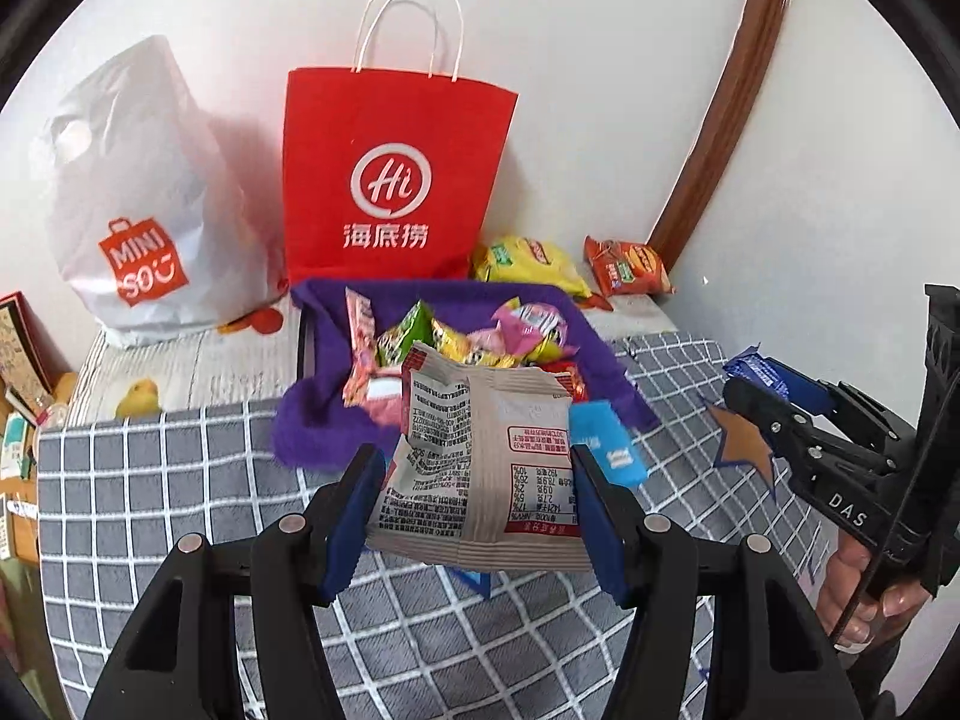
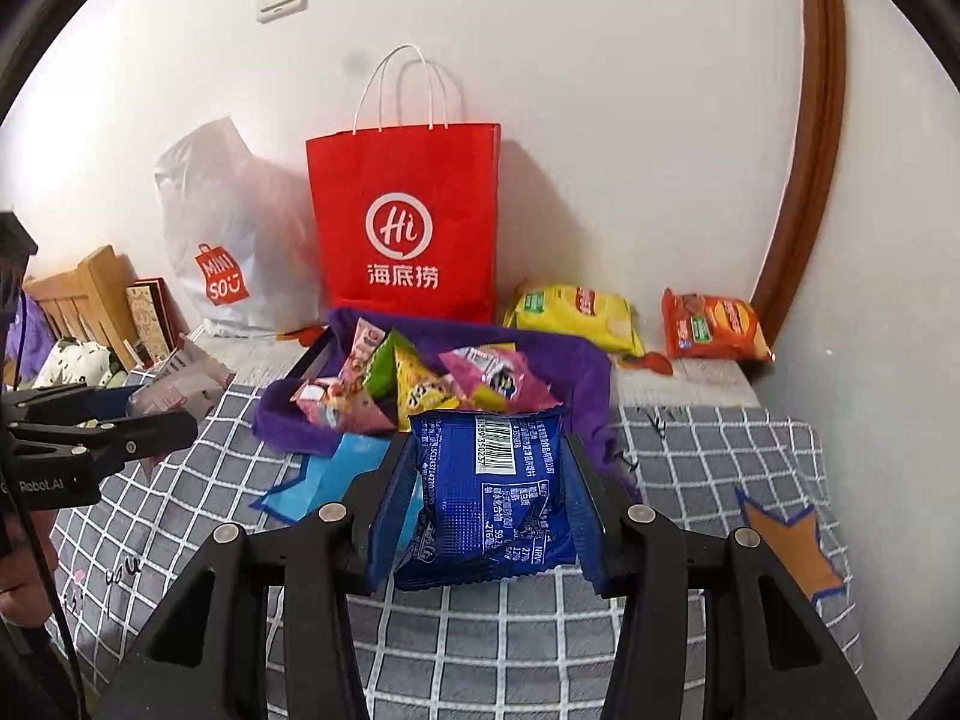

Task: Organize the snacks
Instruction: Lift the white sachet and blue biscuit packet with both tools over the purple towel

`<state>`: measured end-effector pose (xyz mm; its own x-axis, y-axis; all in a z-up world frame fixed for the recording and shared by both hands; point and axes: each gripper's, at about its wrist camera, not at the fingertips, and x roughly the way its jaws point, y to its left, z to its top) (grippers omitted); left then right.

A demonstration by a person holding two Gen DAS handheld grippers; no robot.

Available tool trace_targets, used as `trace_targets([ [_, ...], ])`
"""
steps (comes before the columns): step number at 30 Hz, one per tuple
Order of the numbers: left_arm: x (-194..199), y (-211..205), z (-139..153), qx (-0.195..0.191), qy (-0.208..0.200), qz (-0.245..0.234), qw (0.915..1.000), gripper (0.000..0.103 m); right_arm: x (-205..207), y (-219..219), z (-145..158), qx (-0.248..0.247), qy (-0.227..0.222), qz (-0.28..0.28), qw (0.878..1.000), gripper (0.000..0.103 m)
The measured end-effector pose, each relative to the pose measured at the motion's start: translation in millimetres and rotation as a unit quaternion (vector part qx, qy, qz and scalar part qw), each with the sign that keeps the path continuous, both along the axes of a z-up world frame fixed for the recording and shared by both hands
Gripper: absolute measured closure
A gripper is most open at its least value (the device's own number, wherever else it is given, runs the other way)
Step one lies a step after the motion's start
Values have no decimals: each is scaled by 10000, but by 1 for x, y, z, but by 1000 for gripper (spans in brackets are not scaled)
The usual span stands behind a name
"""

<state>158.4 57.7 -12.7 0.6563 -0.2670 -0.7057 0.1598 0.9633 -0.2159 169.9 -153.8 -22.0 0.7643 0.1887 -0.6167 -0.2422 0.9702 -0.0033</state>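
Red, purple and grey check

A red paper bag [image 1: 390, 174] with white logo, a purple cloth [image 1: 312, 420], a grey white-checked sheet [image 2: 690, 456], a blue packet [image 2: 486, 492], a beige red-printed packet [image 1: 480, 456].

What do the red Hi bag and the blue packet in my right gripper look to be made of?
Red Hi bag: seemingly matte paper; it stands stiff with crisp folds and twisted white cord handles. Blue packet, clamped in the right gripper: likely glossy plastic film; it shows sheen, crinkles and a ridged sealed edge.

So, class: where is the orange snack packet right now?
The orange snack packet lies far right against the wall, beside the yellow chip bag, right of the red paper bag.
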Motion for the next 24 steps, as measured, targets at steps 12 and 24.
trace_targets([
  [12, 43, -3, 14, -94, 43, 120, 9999, 44, 56, 5, 19, 36, -85, 36, 10000, 55],
  [24, 97, -5, 18, -117, 193, 162, 9996, 44, 123, 15, 16, 329, 113, 115, 9993, 55],
])
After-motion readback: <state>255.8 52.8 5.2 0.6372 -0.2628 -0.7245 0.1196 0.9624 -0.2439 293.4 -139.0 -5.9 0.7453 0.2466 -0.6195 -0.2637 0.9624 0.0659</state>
